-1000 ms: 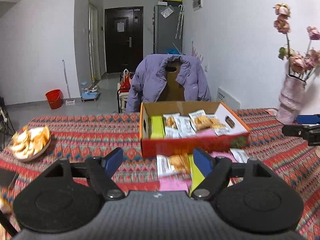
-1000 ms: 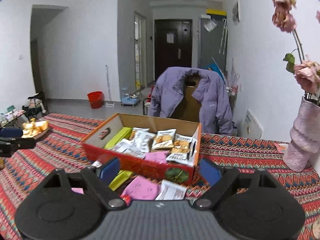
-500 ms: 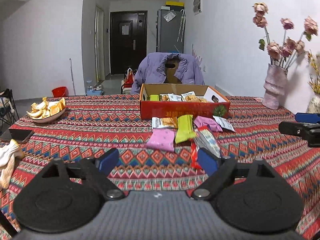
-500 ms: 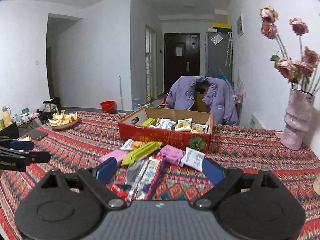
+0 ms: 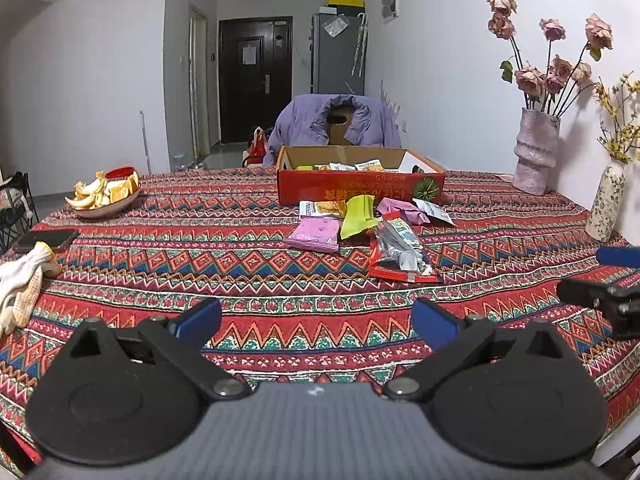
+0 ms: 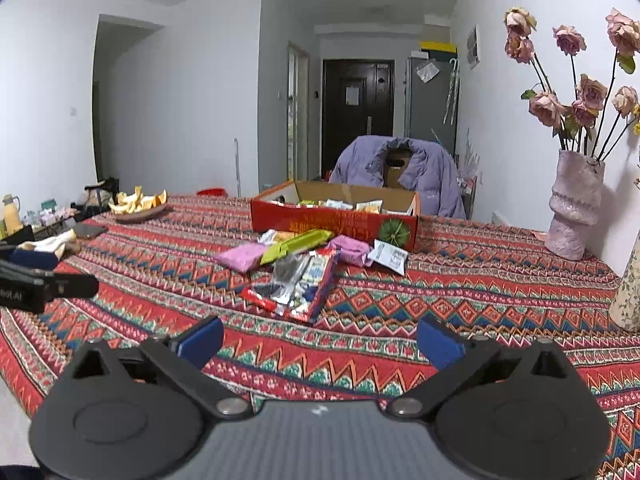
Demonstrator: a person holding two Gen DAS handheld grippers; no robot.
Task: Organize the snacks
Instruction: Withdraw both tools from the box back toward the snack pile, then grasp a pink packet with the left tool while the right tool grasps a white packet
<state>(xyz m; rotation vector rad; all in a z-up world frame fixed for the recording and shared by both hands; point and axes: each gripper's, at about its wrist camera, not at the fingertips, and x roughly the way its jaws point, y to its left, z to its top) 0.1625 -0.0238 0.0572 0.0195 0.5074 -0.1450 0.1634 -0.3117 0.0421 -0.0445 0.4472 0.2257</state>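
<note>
Both grippers, left (image 5: 316, 320) and right (image 6: 320, 338), opening, nothing between; I see crinkly foil packs (image 5: 400, 250) mid-frame, red cardboard box (image 5: 360, 190) behind.

Red zigzag-patterned tablecloth (image 5: 240, 248), red box (image 5: 360, 190), pink (image 5: 314, 232) and green packets (image 5: 358, 216)

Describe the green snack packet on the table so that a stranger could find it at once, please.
Start at the red cardboard box in the middle of the patterned tablecloth. Loose packets lie in front of its near wall. The green packet lies between a flat pink packet and a crumpled purple one, and it is the only bright lime-green one there.
</note>
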